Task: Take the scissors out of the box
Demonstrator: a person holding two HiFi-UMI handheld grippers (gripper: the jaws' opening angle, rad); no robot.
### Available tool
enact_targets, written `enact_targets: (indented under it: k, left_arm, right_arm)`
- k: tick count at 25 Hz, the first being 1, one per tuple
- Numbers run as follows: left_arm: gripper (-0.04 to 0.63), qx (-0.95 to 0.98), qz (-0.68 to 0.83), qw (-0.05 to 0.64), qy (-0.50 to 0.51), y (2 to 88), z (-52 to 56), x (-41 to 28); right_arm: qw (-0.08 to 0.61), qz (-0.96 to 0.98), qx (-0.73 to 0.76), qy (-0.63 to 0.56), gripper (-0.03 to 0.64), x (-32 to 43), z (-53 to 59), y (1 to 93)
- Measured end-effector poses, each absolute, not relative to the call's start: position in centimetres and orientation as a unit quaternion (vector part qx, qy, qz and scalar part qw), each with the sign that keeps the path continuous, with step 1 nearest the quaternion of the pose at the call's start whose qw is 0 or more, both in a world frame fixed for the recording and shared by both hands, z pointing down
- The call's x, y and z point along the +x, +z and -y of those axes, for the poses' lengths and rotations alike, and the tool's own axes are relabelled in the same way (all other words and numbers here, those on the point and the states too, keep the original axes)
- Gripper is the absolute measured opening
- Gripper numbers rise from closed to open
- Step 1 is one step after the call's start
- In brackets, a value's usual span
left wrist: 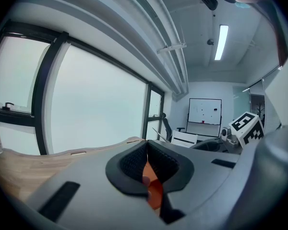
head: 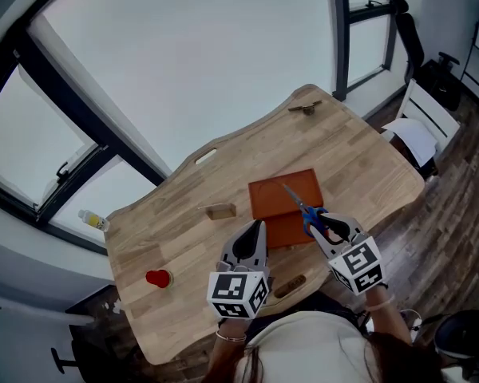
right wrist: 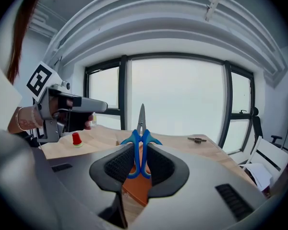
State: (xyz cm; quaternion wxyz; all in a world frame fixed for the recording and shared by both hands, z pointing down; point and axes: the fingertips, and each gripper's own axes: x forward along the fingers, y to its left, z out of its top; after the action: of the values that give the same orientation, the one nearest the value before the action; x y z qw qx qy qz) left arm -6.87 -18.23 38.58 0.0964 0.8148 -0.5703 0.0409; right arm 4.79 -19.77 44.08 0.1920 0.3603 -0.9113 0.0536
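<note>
1. Blue-handled scissors (right wrist: 140, 147) are pinched at the handles by the right gripper (right wrist: 140, 166), blades up, apparently clear of the orange box (head: 281, 198) by the table's (head: 184, 238) near edge.
2. Left gripper (left wrist: 147, 164): fingers pressed together, seemingly empty.
3. Remaining: setting the scissors down.

Right claw (right wrist: 139, 164) grips blue scissors (right wrist: 139, 145) upright.

Scissors (right wrist: 140, 139) in the right gripper (right wrist: 140, 156) are showing blue handles and a silvery blade; the box (head: 286, 206) below is showing orange-brown.
</note>
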Motion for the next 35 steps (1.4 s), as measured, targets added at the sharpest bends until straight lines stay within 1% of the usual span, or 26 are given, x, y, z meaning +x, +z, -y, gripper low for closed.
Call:
enact_targets:
  k: [19,35]
  left_arm:
    - [0.020,0.828,0.556,0.071,0.025,36.0,17.1,-10.5]
    - [0.020,0.842,0.535,0.075,0.016,36.1,18.4,-10.6]
  right_arm:
    - [0.138,0.906,0.400,0.025,0.110,2.4,18.5,38.8]
    - [0.131,0.902,0.410,0.005,0.110,1.7,18.5,37.4]
